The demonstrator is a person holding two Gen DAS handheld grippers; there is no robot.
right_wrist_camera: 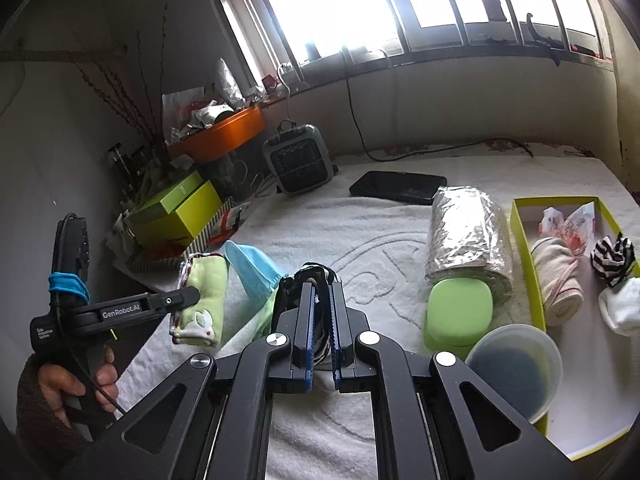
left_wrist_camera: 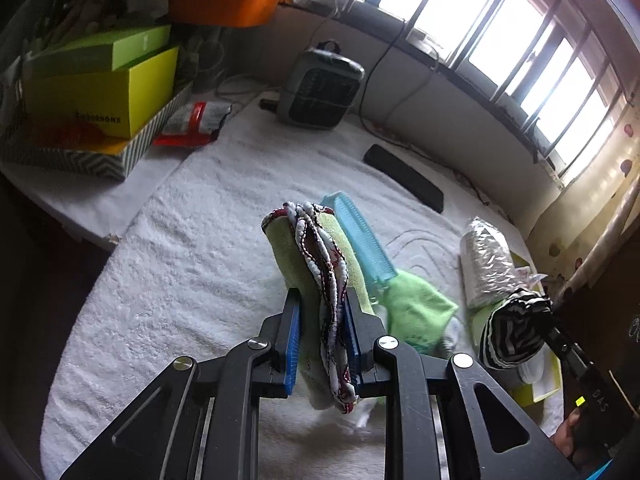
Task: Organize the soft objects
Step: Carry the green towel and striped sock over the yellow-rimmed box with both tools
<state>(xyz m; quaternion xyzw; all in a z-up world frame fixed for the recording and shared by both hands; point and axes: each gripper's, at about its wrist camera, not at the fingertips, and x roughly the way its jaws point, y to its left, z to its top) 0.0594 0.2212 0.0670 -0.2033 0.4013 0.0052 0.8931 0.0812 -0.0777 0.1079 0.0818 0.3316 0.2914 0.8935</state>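
In the left wrist view my left gripper (left_wrist_camera: 322, 304) is shut on a folded green cloth (left_wrist_camera: 298, 248) with a red-and-white patterned edge and holds it above the white towel (left_wrist_camera: 192, 264). In the right wrist view that green cloth (right_wrist_camera: 202, 296) hangs from the left gripper (right_wrist_camera: 192, 298), which a hand (right_wrist_camera: 60, 384) holds. My right gripper (right_wrist_camera: 320, 286) is shut on a black-and-white striped sock (right_wrist_camera: 310, 276). From the left wrist view the striped sock (left_wrist_camera: 516, 332) bunches at the right gripper (left_wrist_camera: 548, 316). A lime box (right_wrist_camera: 520, 240) holds a beige roll (right_wrist_camera: 558, 280) and several socks.
A blue comb-like piece (left_wrist_camera: 360, 236) and another green cloth (left_wrist_camera: 416, 312) lie on the towel. A foil-wrapped roll (right_wrist_camera: 468, 236), a green case (right_wrist_camera: 458, 312) and a plastic cup (right_wrist_camera: 516, 372) stand beside the box. A heater (right_wrist_camera: 298, 158), a black tablet (right_wrist_camera: 396, 186) and stacked yellow-green boxes (left_wrist_camera: 100, 84) sit farther back.
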